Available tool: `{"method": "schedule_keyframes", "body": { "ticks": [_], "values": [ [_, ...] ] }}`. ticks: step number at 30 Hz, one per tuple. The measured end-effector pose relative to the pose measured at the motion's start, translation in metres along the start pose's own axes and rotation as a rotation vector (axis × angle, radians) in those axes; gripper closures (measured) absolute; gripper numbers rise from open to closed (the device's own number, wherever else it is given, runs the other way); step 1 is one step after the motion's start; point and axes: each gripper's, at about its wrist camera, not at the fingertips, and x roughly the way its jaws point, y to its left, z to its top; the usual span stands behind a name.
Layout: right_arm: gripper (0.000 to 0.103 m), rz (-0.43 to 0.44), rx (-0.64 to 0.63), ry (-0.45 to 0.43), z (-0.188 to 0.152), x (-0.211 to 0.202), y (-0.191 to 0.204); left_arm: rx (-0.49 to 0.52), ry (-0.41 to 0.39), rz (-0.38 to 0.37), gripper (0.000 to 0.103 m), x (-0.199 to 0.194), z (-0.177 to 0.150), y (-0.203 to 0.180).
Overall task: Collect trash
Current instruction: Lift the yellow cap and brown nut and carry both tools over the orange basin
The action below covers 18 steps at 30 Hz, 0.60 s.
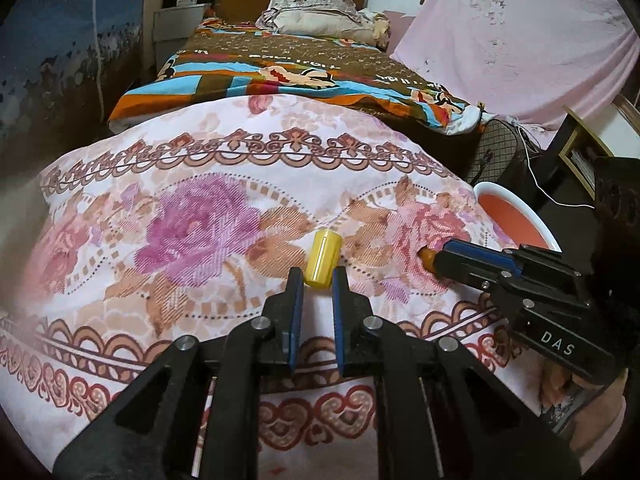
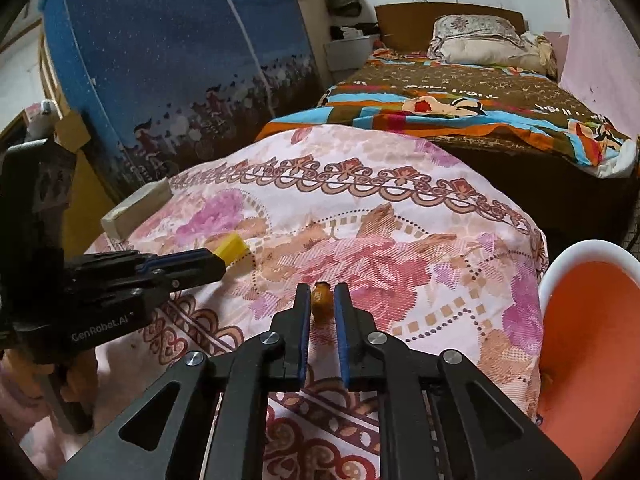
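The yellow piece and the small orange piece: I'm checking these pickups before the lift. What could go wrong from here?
1. The left claw pinches only the near end of the yellow piece; it may pivot or slip out.
2. The small orange piece is rounded and sits at the right claw's fingertips; it may squirt free onto the soft flowered cover.
3. The orange bin stands beyond the cover's edge; something dropped on the way could fall beside it.

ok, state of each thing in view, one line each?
left claw: shut on yellow cylinder, which lies on its side
right claw: shut on small orange-brown piece
orange bin: open, nothing visible inside
floral cloth: spread over the surface
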Motion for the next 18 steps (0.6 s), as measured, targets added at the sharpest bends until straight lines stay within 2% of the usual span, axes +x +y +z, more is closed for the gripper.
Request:
{"method": "schedule_keyframes", "body": {
  "ticks": [5,10,13,14,18],
  "values": [
    [0.081,-0.021,-0.031,0.045,-0.001,0.009,0.006,-0.005,0.007,-0.005,0.103,0.000,-0.002,0.004],
    [0.080,-0.066,-0.061,0.083,0.000,0.017,0.011,-0.012,0.012,-0.009,0.103,0.003,-0.003,0.005],
    [0.085,-0.083,-0.072,0.090,0.000,0.020,0.013,-0.015,0.012,-0.008,0.103,0.003,-0.003,0.005],
    [0.091,-0.094,-0.075,0.090,0.000,0.020,0.013,-0.015,0.011,-0.006,0.103,0.002,-0.003,0.005],
    [0.092,-0.103,-0.076,0.077,-0.001,0.018,0.013,-0.011,-0.002,0.003,0.103,-0.002,-0.004,0.002]
  ]
}}
